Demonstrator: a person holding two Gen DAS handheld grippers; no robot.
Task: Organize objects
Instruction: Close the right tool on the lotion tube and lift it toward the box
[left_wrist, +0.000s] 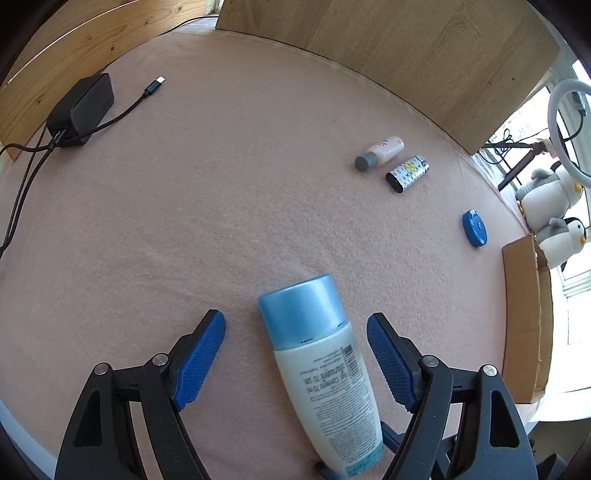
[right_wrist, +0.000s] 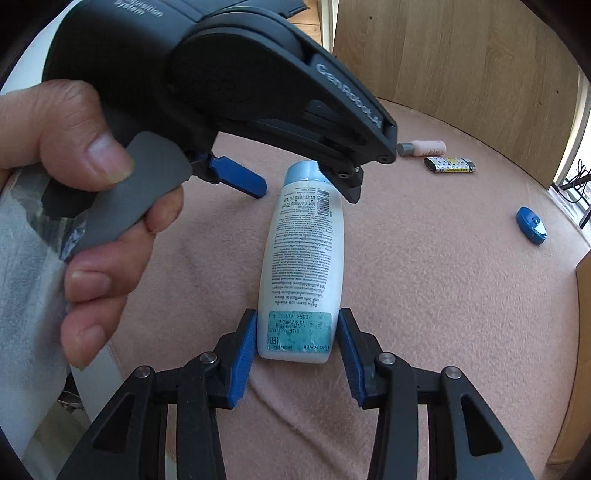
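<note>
Surface: counter (left_wrist: 221, 206) covered in pink felt-like cloth, slightly wrinkled near the right jaws. Light wood panels (left_wrist: 388, 48) stand along its far edge. Bright window ahead-right of the left jaws, with a ring light (left_wrist: 565, 122) and two plush penguins (left_wrist: 554, 206) beside it. Cardboard box flap (left_wrist: 524, 325) at the counter's right edge.

Count:
- 1 large bottle (right_wrist: 303, 258), blue cap, white body, lying flat between both grippers. Base sits between the right gripper (right_wrist: 297, 332) jaws, blue pads touching or just off its sides; can't tell if it's clamped. Cap end lies between the left gripper (left_wrist: 295, 354) jaws, which are spread wide, not touching.
- 1 small pink bottle (left_wrist: 380, 151), grey cap, lying far ahead-right of left jaws.
- 1 patterned lighter (left_wrist: 406, 173) just beside it.
- 1 blue oval case (left_wrist: 474, 228), further right, apart from those two.
- 1 black charger brick (left_wrist: 81, 107) with cables, far ahead-left.

A hand (right_wrist: 92, 206) grips the left gripper's handle.
</note>
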